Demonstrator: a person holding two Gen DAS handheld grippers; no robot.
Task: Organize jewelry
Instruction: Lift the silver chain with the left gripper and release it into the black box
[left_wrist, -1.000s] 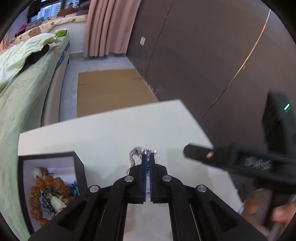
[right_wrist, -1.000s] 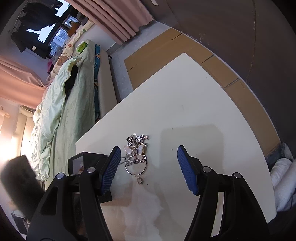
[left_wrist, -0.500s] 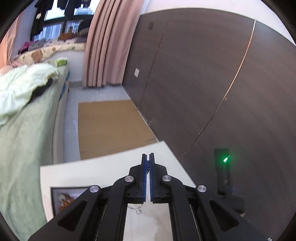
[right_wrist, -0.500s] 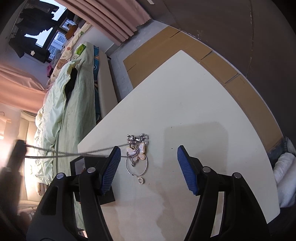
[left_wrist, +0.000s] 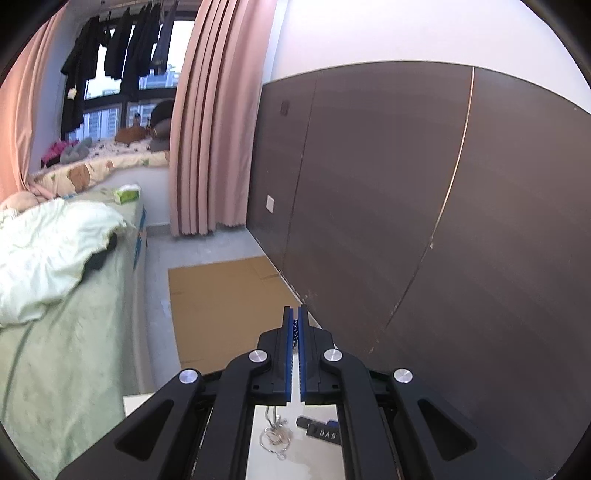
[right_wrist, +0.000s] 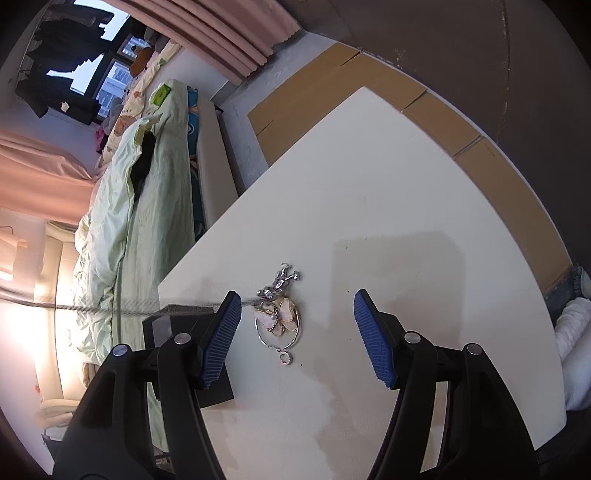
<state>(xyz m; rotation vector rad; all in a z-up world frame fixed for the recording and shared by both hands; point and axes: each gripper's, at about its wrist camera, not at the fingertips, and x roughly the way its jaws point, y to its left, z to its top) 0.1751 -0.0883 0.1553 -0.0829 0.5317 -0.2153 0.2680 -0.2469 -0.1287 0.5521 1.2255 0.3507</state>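
Lifted well above its place of a second ago, the left gripper (left_wrist: 294, 325) now looks out over the room, where before it sat low over the white table (right_wrist: 388, 192) beside the black jewelry box (right_wrist: 162, 326). Its blue pads are pressed together on a dark beaded chain (left_wrist: 295, 334), which in the right wrist view stretches taut as a blurred line (right_wrist: 122, 306) from the left edge across to the jewelry pile (right_wrist: 277, 308). That pile has hardly shifted: a butterfly pendant, a silver ring hoop and small silver charms lie on the table, between the fingers of the right gripper (right_wrist: 297, 325), whose fingers stand wide apart above the surface, as before.

Left of the table runs a bed with a pale green quilt (right_wrist: 122, 221); pink curtains (left_wrist: 207, 122) hang beyond it by the window. Brown cardboard (left_wrist: 229, 302) lies on the floor past the table's far edge, against a dark panelled wall (left_wrist: 424, 206).

Only a corner of the jewelry box shows, left of the pile behind the right gripper's left finger; its contents cannot be seen.
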